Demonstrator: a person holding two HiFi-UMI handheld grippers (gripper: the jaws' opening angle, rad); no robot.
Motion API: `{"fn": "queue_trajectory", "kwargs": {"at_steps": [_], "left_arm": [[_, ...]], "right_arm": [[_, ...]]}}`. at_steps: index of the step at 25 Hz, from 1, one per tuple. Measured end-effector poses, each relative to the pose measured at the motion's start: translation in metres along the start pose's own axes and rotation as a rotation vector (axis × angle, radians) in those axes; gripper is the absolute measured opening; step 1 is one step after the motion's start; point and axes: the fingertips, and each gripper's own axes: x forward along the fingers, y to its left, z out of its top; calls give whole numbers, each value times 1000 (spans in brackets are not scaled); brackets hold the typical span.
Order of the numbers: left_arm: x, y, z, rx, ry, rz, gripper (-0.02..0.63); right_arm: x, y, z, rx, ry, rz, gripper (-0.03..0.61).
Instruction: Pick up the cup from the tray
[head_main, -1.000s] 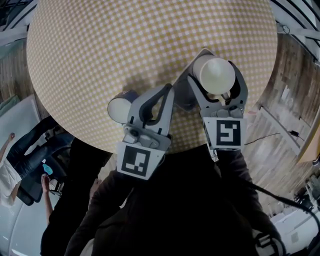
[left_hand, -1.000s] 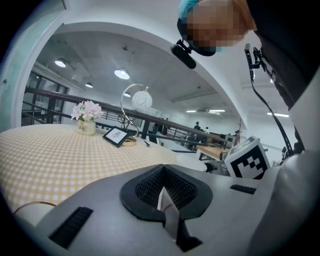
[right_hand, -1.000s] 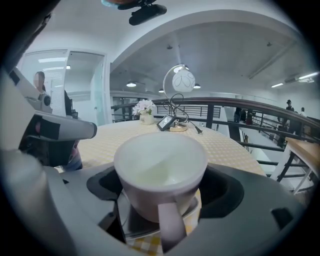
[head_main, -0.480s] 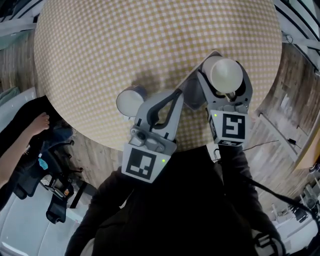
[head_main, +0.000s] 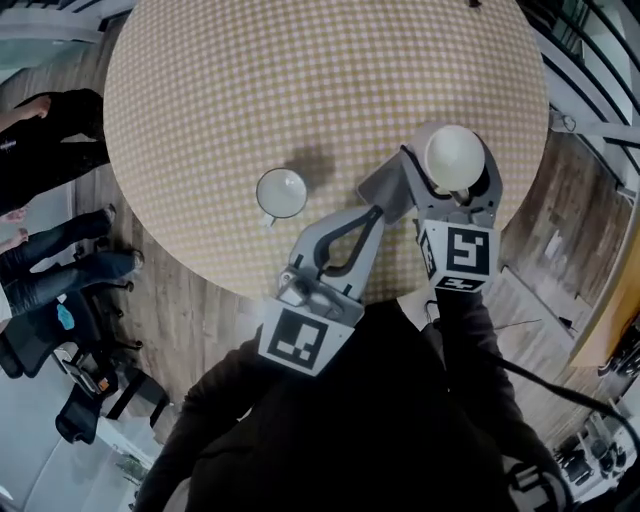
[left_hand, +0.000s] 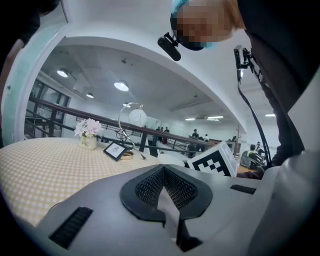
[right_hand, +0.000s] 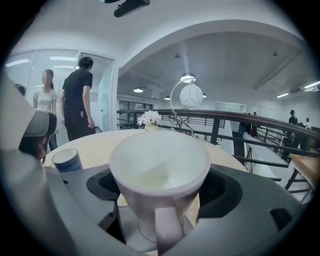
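Right gripper view: our right gripper (right_hand: 160, 192) clamps white cup (right_hand: 159, 160), seemingly raised off checkered table (head_main: 300, 90). Left gripper (left_hand: 163, 172) alongside, shut, empty. No tray visible; we judge pickup done.

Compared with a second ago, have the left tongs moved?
Yes. The left tongs moved right, away from the small cup on the table, opening a gap.

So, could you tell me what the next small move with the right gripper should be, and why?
Probably raise the right gripper a little, straight up, without tilting. Its jaws are closed on the white cup, which sits upright over the checkered table. The left gripper is shut and empty, and the other cup stands well aside.
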Motion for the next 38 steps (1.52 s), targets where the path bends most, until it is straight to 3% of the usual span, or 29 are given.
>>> {"fn": "queue_trajectory", "kwargs": {"at_steps": [6, 13, 19, 25, 28, 33, 38], "left_arm": [[-6, -10, 19, 13, -40, 0, 6], [-8, -10, 25, 17, -42, -56, 6], [-16, -1, 15, 85, 38, -142, 6], [-18, 10, 27, -21, -41, -85, 6], [-12, -2, 27, -31, -52, -96, 6], [11, -26, 18, -38, -36, -110, 6], [32, -39, 5, -23, 32, -122, 6]], "right_arm": [[-2, -2, 49, -48, -68, 12, 385], [-3, -5, 72, -59, -93, -17, 385], [2, -1, 72, -62, -62, -65, 385], [-3, 2, 70, -67, -42, -73, 385], [-9, -6, 64, -64, -42, -80, 385], [-15, -32, 43, -46, -27, -78, 385], [-12, -53, 16, 5, 15, -73, 385]]}}
